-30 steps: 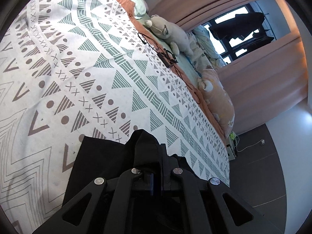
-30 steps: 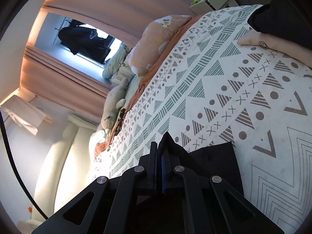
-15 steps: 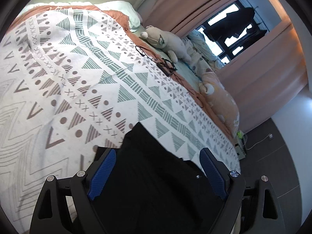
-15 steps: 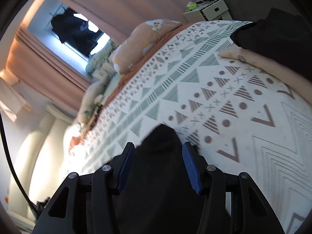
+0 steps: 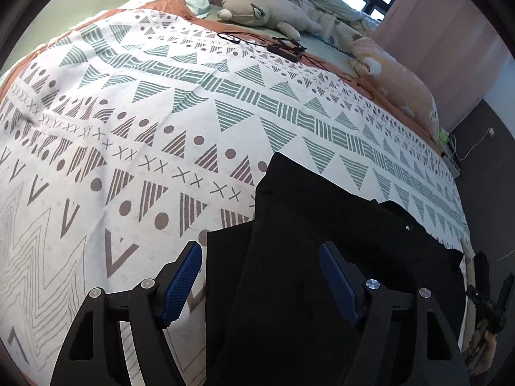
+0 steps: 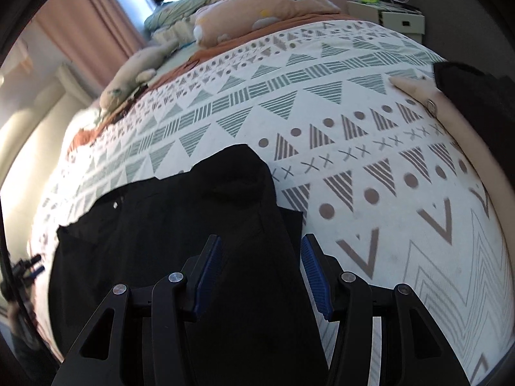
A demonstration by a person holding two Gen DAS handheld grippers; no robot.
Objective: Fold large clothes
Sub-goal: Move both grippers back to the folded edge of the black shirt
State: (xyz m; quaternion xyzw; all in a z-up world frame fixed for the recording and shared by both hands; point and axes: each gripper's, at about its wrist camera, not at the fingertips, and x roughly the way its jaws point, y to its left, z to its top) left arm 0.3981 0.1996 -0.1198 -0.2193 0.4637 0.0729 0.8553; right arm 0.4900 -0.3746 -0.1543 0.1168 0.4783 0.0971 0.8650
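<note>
A black garment (image 5: 315, 257) lies folded over on the patterned bedspread (image 5: 161, 103); a small metal button shows near its upper edge. My left gripper (image 5: 262, 263) is open above the garment, blue pads apart, holding nothing. In the right wrist view the same black garment (image 6: 180, 225) lies under my right gripper (image 6: 260, 257), which is also open and empty, its jaws apart over the cloth's right edge.
Plush toys (image 5: 264, 9) and an orange pillow (image 5: 399, 80) lie along the far side of the bed. Cables and glasses (image 5: 283, 45) rest near them. A white bedside unit (image 6: 392, 16) stands past the bed. A person's arm (image 6: 450, 122) rests on the bedspread at right.
Both grippers were shut on the black cloth a second ago; both have opened and let it go. The garment now lies flat on the bed and both grippers have pulled back a little.
</note>
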